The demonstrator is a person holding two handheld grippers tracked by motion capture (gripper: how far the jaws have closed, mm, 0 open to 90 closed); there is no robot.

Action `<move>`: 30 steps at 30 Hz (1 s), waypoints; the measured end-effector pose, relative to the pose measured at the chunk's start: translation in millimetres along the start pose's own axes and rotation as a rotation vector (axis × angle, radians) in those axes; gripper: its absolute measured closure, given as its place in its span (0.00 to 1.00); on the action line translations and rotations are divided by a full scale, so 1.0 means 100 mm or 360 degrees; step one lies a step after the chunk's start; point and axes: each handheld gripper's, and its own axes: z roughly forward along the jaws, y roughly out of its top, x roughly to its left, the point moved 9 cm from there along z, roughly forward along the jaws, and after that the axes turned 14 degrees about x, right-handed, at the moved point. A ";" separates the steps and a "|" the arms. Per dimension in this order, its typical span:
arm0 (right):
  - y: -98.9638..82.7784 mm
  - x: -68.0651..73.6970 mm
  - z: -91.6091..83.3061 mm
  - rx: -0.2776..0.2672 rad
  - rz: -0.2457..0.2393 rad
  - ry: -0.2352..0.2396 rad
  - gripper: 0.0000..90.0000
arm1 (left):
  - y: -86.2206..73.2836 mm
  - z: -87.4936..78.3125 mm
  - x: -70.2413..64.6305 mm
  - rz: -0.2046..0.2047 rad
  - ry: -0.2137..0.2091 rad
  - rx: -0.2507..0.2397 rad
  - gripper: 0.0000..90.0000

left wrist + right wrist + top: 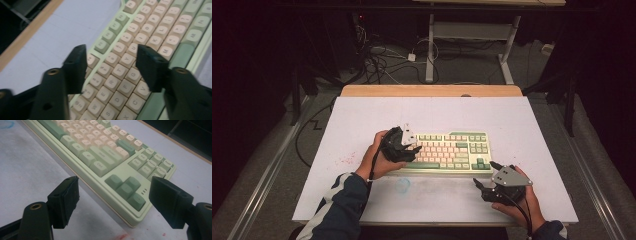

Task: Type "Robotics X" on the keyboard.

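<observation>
Lying lengthwise across the table, keyboard [452, 152] sits under spread left claw [418, 148].

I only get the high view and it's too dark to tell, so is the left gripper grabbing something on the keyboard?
Observer: No. In the left gripper view the left gripper is open over the keyboard, with nothing pinched.
Operator: Which keys is it over?
Observer: Letter keys; T, Y and G show between its jaws.
Operator: And the right gripper?
Observer: The right gripper is open too, aimed at the arrow keys by the keyboard's corner.
</observation>
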 end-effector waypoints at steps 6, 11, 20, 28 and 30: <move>0.00 0.00 0.00 -0.0001 0.0002 0.0005 0.28 | 0.04 -0.19 0.03 0.0013 0.0002 -0.0110 0.27; 0.00 0.00 0.00 0.0003 -0.0001 0.0003 0.28 | 0.01 -0.31 0.07 0.0022 0.0012 -0.0156 0.24; 0.00 0.00 0.01 0.0004 0.0000 0.0004 0.28 | -0.13 -0.47 0.13 0.0065 0.0056 -0.0201 0.21; 0.00 0.00 0.01 0.0008 0.0001 0.0003 0.28 | -0.28 -0.55 0.23 0.0073 0.0109 -0.0216 0.21; 0.00 0.00 0.02 0.0010 0.0001 0.0002 0.28 | -0.32 -0.56 0.26 0.0068 0.0123 -0.0220 0.21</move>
